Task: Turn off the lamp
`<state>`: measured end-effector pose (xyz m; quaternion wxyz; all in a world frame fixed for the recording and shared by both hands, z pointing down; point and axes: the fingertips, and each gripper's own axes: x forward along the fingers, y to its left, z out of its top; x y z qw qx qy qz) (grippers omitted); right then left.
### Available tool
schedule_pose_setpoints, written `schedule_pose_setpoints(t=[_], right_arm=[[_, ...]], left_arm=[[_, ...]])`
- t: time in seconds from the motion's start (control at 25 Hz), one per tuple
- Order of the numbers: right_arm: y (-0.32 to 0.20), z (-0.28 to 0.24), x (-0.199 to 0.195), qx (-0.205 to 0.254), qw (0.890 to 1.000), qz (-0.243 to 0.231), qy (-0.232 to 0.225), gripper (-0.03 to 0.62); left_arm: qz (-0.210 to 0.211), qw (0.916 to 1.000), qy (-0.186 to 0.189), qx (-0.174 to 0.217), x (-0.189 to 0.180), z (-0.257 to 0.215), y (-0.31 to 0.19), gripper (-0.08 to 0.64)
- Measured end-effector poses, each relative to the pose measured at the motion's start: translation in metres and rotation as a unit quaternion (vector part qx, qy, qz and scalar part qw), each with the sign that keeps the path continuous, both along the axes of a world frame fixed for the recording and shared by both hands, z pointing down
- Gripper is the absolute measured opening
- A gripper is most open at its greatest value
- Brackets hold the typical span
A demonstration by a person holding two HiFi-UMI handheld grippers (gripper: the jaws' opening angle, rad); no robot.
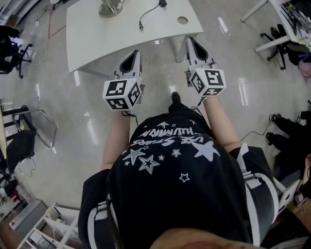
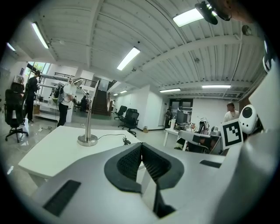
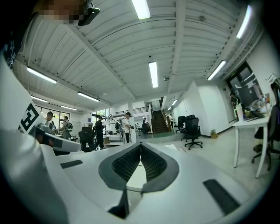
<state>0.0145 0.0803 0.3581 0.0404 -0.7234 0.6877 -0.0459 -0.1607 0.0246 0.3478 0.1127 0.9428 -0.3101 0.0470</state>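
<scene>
A desk lamp stands on the white table (image 1: 146, 36). The head view shows its round metal base (image 1: 111, 8) at the far edge. A black cable with an inline switch (image 1: 148, 12) lies to the right of it. The left gripper view shows the base (image 2: 87, 140), the upright pole and the lamp head (image 2: 78, 81) ahead to the left. My left gripper (image 1: 135, 53) (image 2: 141, 146) is shut and empty, its tips at the table's near edge. My right gripper (image 1: 189, 42) (image 3: 140, 148) is also shut and empty, over the table's near right corner.
A round cable hole (image 1: 182, 20) sits in the table near its right edge. A black chair (image 1: 22, 141) stands to the left on the glossy floor, and another white table and chair (image 1: 279, 41) to the right. People and office chairs (image 2: 129, 119) are far behind.
</scene>
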Motion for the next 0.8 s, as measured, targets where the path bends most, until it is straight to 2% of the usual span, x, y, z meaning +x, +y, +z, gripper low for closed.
schedule_pose_setpoints(t=[0.16, 0.4, 0.8], right_arm=[[-0.012, 0.004, 0.037, -0.006, 1.000, -0.007, -0.006, 0.006], [-0.028, 0.004, 0.071, -0.008, 1.000, -0.025, -0.010, 0.006], [-0.045, 0.010, 0.092, -0.005, 0.997, -0.062, -0.037, 0.006]], left_arm=[[-0.005, 1.0000, -0.002, 0.003, 0.036, -0.002, -0.009, 0.012], [-0.016, 0.9999, -0.003, 0.001, 0.071, -0.003, -0.020, 0.012], [-0.029, 0.9992, -0.028, 0.007, 0.099, 0.004, -0.023, 0.012]])
